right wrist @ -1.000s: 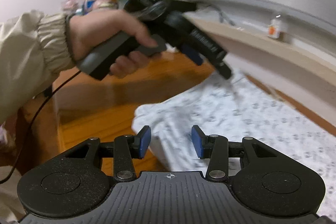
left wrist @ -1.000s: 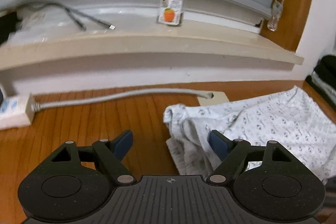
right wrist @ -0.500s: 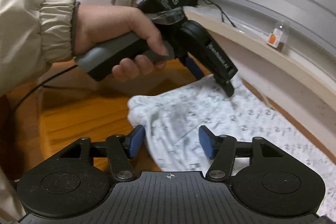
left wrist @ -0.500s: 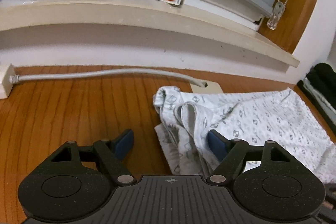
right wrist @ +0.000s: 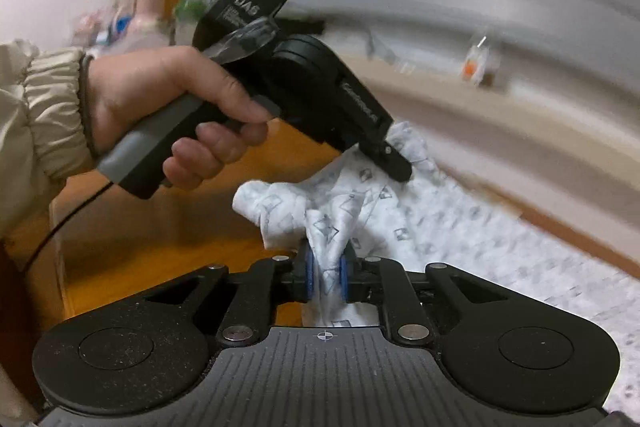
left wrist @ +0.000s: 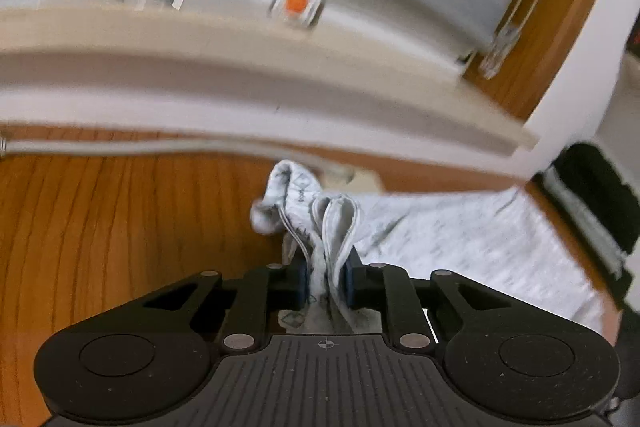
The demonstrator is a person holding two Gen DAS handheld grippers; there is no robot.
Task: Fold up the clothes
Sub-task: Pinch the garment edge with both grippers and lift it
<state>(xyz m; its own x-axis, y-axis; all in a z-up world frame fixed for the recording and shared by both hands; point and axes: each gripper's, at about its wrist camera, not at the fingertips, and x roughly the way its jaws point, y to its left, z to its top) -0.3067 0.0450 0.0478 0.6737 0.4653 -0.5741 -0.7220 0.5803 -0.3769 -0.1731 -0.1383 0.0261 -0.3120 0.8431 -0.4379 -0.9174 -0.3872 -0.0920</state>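
1. The left gripper (left wrist: 326, 281) has its blue pads closed on a bunched edge of the garment (left wrist: 460, 251), several layers of cloth squeezed between them. The right gripper (right wrist: 326, 277) is likewise closed on a pinch of the same printed fabric, just beside the left one.

2. The garment lies across the wooden table (left wrist: 120, 227), its near end gathered up into the two grips and the rest spread flat away toward the wall; it is not yet a neat folded shape.

3. Risk, as I judge it: the left pinch holds a thick, uneven wad (loops of hem stand up above the pads), so a layer could slide out under tension and leave the fold lopsided.

4. The two grips sit close together on one end. If they are lifted or carried over like that, the cloth between them may sag or twist, and the far part could drag and wrinkle on the table.

5. Both views are smeared by motion; a fast swing could fling the loose end toward the sill (left wrist: 240, 39), where a small clear bottle (left wrist: 302, 1) with an orange label stands (light and easy to tip).

6. Materials: the garment is thin, soft, pale knit with a small grey diamond print, limp and quick to crease. The table is glossy, orange-brown wood with visible grain, so cloth slides on it readily. The grippers are matt black plastic with blue rubbery pads; a hand (right wrist: 160, 115) in a beige elastic-cuffed sleeve (right wrist: 36, 115) holds the left one.
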